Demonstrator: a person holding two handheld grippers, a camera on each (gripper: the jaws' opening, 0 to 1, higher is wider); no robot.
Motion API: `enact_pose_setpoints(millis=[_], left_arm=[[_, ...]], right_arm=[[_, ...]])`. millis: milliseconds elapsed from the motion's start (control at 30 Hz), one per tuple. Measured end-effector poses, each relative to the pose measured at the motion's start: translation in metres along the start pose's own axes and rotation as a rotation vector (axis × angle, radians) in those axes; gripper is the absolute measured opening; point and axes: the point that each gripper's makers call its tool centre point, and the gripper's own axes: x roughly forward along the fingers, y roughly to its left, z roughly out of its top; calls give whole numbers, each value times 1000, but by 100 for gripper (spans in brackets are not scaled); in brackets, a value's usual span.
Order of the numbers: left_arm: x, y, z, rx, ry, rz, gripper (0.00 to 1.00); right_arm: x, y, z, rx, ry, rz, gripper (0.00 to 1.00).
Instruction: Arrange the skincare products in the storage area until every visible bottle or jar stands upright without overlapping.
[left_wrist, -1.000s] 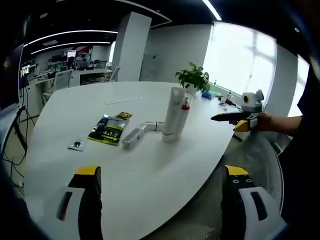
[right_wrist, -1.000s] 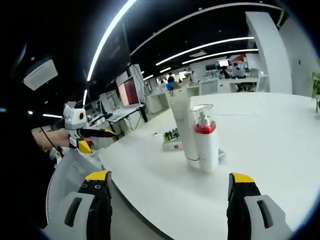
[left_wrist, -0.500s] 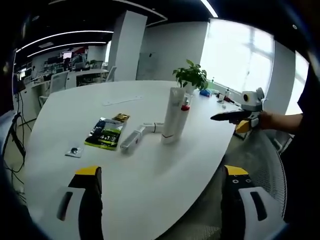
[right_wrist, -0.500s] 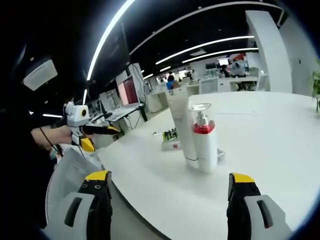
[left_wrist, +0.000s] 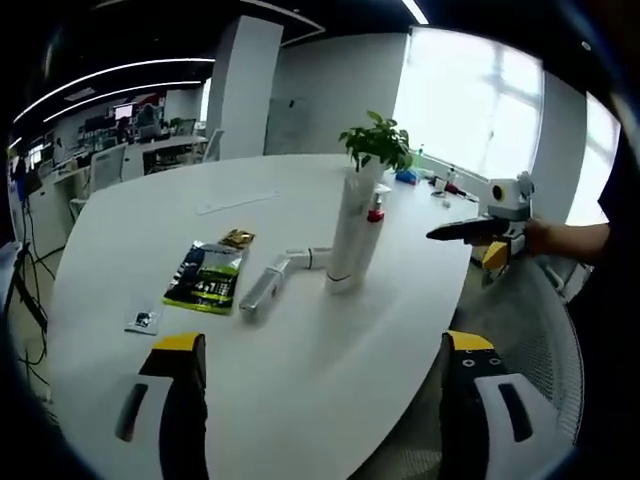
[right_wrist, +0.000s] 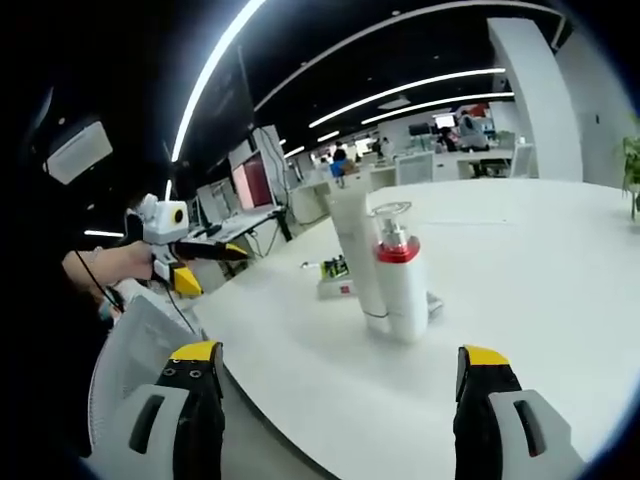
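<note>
A tall white tube (left_wrist: 348, 235) stands upright on the white table (left_wrist: 300, 370), with a white pump bottle with a red collar (left_wrist: 375, 212) upright and close behind it. A silver tube (left_wrist: 262, 288) lies flat to their left, and a small white piece (left_wrist: 305, 257) lies beside it. My left gripper (left_wrist: 325, 345) is open above the near table edge, holding nothing. In the right gripper view the tube (right_wrist: 352, 255) and pump bottle (right_wrist: 402, 285) stand side by side. My right gripper (right_wrist: 340, 355) is open, short of them, and also appears at the table's side (left_wrist: 462, 231).
A green sachet (left_wrist: 205, 278), a small gold packet (left_wrist: 237, 238) and a tiny sachet (left_wrist: 143, 320) lie flat left of the bottles. A potted plant (left_wrist: 375, 145) stands behind them. A mesh chair (left_wrist: 520, 320) sits by the table edge. A hand holds the left gripper (right_wrist: 200, 250).
Both views have shifted slightly. In the right gripper view, the left gripper has moved up and nearer the table. The tube, bottle and sachets have stayed put.
</note>
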Motion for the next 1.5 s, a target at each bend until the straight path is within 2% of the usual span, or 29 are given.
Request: enact_pose_setpoints(millis=[100,500,700,1000,1300,1400,1500], left_arm=[[6,1,2,5,-3,-12,88],[32,10,0,8,55,-9,82],[44,15,-5,15,83,-8,77],[58,34,-11,27,125,12,72],[71,50,-19,75,182,22,68],[75,53,-18,94,198,20,68],[81,60,-16,80,194,32,68]], right_arm=[[0,-3,-1,5,-1,-2,99],[-3,-18,-4,2,20,-23,99],[-4,-24,0,11,-1,-39,99],[-6,-28,-3,17,7,-50,98],[-5,-31,-5,30,6,-57,98],[-5,-32,-5,35,7,-60,98],[-4,-32,-7,42,11,-61,98]])
